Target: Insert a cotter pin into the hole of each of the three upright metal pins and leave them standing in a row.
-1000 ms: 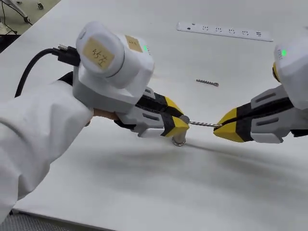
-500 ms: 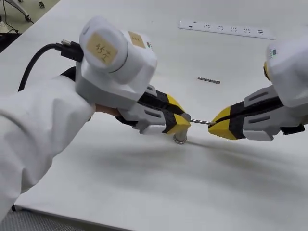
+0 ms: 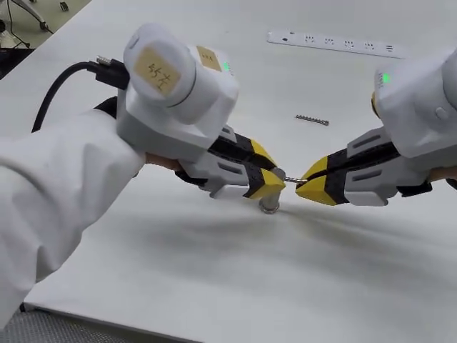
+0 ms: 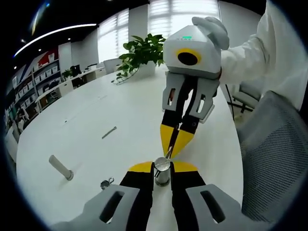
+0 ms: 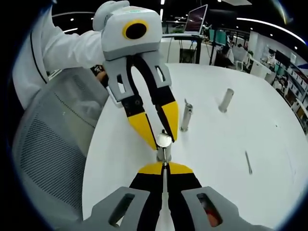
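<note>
pin point(image 3: 269, 206) hole hidden, cotter pin point(image 3: 292, 179) mostly covered

Left gripper point(image 3: 275, 183) and right gripper point(image 3: 304, 185): white shells, black arms, yellow tips, green light on each. Tan label point(image 3: 158, 69), dark handwriting, on left one. Metal pin point(image 3: 269, 206), cotter pin point(image 3: 290, 179): bare silver. Table point(image 3: 214, 279), sleeve point(image 3: 57, 193), power strip point(image 3: 335, 44): plain white. Cable point(image 3: 53, 96): black.

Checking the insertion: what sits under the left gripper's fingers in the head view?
The base of a metal pin on the table; the fingers hide its shaft and hole.
</note>
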The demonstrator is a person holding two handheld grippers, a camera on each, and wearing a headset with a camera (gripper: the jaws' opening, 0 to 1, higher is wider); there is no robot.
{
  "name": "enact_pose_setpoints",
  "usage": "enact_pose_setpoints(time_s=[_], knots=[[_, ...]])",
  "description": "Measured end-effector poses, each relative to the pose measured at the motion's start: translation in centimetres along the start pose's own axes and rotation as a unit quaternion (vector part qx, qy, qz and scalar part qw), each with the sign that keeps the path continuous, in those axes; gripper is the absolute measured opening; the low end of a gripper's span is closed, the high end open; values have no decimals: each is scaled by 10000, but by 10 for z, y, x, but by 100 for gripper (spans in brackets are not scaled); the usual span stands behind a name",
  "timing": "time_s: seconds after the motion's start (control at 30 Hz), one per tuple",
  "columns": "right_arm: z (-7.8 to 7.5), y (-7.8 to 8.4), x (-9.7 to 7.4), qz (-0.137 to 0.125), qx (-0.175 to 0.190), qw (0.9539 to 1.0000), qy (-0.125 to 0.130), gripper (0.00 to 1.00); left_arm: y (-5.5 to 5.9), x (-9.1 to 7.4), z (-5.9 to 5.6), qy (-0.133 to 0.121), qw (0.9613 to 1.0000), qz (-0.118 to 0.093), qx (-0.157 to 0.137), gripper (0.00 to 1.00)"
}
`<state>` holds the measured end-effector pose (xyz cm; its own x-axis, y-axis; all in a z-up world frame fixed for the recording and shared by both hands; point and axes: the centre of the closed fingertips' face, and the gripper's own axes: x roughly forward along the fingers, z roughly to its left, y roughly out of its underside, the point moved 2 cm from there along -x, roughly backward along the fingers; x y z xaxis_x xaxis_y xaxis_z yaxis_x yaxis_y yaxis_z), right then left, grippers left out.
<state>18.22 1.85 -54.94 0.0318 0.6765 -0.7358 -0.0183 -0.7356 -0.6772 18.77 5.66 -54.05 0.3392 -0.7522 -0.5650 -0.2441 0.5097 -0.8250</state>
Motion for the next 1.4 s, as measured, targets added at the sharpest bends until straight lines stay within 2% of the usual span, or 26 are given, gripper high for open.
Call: enact_pose_setpoints(time_s=[0.2,0.53,0.67,0.83,1.03,1.1,1.13,1.2,1.23,1.4], knots=[[2,-3,4,7,-30,10000,-42,0,0,1,0,30,10000,-1,25,10],[5,-6,8,143,-326,9993,-135,0,0,2,0,62,9999,31,137,10],[2,-4,9,167,-360,9991,-158,0,0,1,0,65,9998,48,154,10],[0,-2,10,146,-235,9995,-159,0,0,2,-2,78,9999,27,91,10],[0,-1,12,172,-402,9989,-146,0,0,2,-2,100,9999,33,112,10],[-2,4,14,250,-404,9989,-54,1,-1,3,-2,94,9999,2,139,10],[0,7,15,312,-458,9984,-108,3,-1,3,-3,87,9998,-27,172,10],[2,7,15,257,-371,9988,-177,4,-3,3,-3,70,9997,-80,214,10],[3,7,15,226,-324,9990,-199,5,-4,2,-3,70,9997,-89,228,11],[4,6,14,167,-241,9994,-175,11,-8,-3,-2,4,9994,-198,269,30]])
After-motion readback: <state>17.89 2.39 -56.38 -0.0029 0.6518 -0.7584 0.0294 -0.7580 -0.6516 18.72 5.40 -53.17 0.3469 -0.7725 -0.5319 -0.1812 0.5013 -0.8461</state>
